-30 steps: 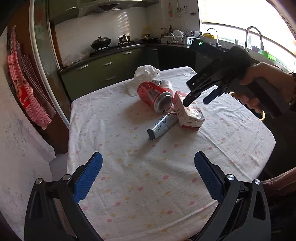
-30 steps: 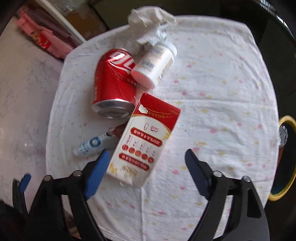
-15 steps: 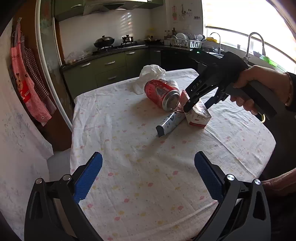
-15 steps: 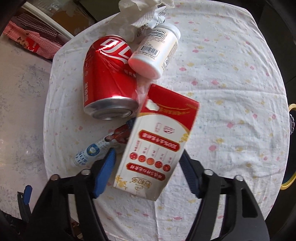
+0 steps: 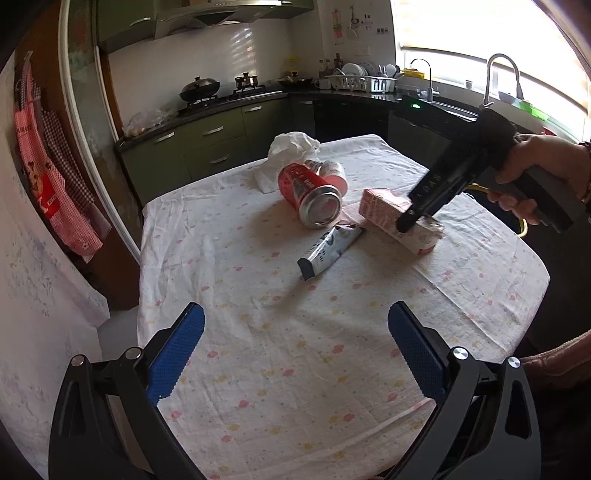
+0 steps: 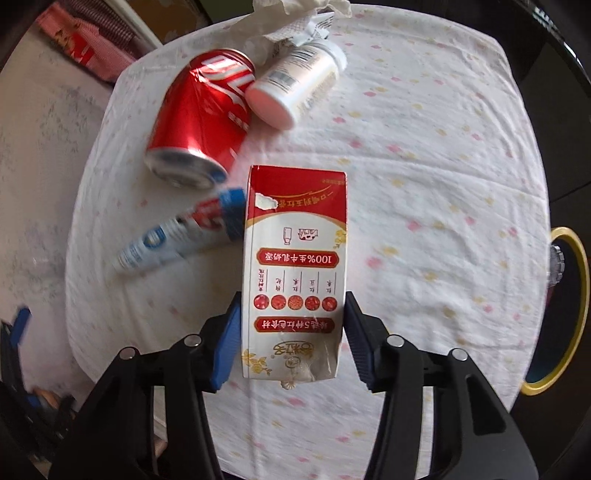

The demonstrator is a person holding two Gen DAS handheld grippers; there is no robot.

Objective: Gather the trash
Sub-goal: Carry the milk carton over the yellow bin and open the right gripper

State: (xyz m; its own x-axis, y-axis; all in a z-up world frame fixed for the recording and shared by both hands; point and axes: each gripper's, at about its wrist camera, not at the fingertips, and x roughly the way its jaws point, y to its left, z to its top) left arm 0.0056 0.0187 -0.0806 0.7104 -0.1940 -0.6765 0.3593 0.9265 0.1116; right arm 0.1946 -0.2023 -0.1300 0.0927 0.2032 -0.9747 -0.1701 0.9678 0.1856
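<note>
Right wrist view: the right hand-held gripper straddles the milk carton lying on the surface, jaws closing, pads at its sides. Best to squeeze squarely without crushing it. The left hand-held gripper hangs wide open, empty. Farther off lie a tube, red can, white bottle; contents cannot be told.

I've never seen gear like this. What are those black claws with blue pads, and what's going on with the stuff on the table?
They are hand-held grippers, one in each of a person's hands, each with a camera looking along its fingers. The left gripper hangs open over the table. The right gripper is closing around a red-and-white carton; whether its pads already touch it is unclear. Also lying there: a red can, a white bottle, a tube and crumpled tissue.
</note>
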